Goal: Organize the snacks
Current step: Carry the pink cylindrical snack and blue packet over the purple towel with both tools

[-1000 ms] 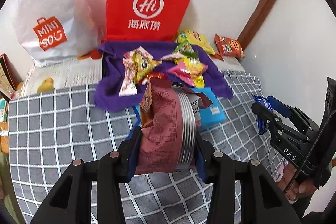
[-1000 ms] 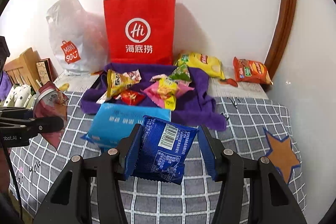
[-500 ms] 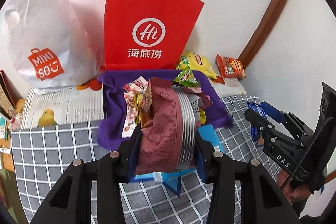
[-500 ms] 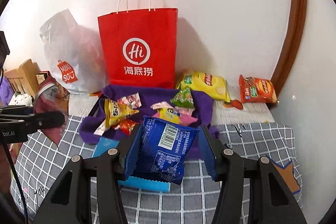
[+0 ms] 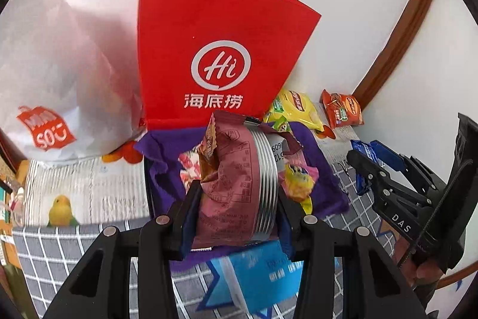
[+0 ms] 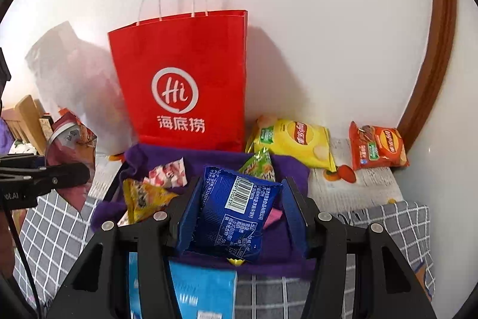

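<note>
My left gripper (image 5: pixel 237 199) is shut on a maroon snack packet (image 5: pixel 230 184) with a silver ribbed side, held upright above the purple cloth (image 5: pixel 161 151). My right gripper (image 6: pixel 239 210) is shut on a blue snack packet (image 6: pixel 231 211) with a barcode, also over the purple cloth (image 6: pixel 140 154). A red paper bag (image 5: pixel 215 50) with white handles stands against the wall just beyond both packets. Several small snack packs (image 6: pixel 149 193) lie on the cloth. The right gripper shows at the right of the left wrist view, the left gripper at the left of the right wrist view.
A white plastic bag (image 5: pixel 50 73) stands left of the red bag. A yellow crisp bag (image 6: pixel 298 142) and an orange crisp bag (image 6: pixel 378 147) lie by the wall at the right. A light blue pack (image 5: pixel 263 274) lies on the grey checked cloth (image 6: pixel 56 232).
Both grippers have moved forward toward the red bag with their packets still held. The bag now looms larger and the light blue pack has slid under the fingers.
</note>
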A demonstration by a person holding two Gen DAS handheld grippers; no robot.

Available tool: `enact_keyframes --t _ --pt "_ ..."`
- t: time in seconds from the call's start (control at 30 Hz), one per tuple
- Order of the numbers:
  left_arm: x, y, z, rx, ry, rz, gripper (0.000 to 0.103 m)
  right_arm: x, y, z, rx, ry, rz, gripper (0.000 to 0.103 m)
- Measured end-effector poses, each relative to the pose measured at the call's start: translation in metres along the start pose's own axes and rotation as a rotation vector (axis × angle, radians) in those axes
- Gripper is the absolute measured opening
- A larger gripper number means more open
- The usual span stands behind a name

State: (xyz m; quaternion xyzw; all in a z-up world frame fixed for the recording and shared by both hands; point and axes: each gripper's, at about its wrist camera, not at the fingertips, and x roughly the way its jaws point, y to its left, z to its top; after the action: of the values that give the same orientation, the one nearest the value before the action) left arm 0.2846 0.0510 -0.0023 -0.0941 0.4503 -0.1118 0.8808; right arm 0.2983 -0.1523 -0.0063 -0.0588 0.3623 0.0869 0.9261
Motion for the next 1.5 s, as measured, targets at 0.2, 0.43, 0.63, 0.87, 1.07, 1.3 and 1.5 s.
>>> enact_keyframes --t 0.2,0.43,0.63,0.87,1.07,1.3,1.5 --pt "0.018 0.004 0.024 0.008 -0.007 0.019 0.042 0.023 0.002 0.023 0.003 -0.006 0.03 0.053" --pt "0.048 0.018 0.025 0.008 0.017 0.013 0.042 0.054 0.004 0.028 -0.001 -0.003 0.073 0.053" --pt "0.069 0.028 0.022 0.012 0.042 0.013 0.042 0.087 0.002 0.017 -0.036 0.05 0.058 0.053" --pt "0.078 0.037 0.02 -0.02 0.055 0.011 0.042 0.099 -0.006 0.012 -0.035 0.083 0.064 0.053" --pt "0.079 0.037 0.019 -0.015 0.055 0.026 0.042 0.1 -0.009 0.011 -0.034 0.083 0.062 0.053" --pt "0.084 0.036 0.019 -0.015 0.062 0.02 0.042 0.099 -0.012 0.011 -0.038 0.085 0.054 0.054" --pt "0.085 0.047 0.021 -0.052 0.06 0.01 0.042 0.097 -0.023 0.013 -0.012 0.076 0.04 0.054"
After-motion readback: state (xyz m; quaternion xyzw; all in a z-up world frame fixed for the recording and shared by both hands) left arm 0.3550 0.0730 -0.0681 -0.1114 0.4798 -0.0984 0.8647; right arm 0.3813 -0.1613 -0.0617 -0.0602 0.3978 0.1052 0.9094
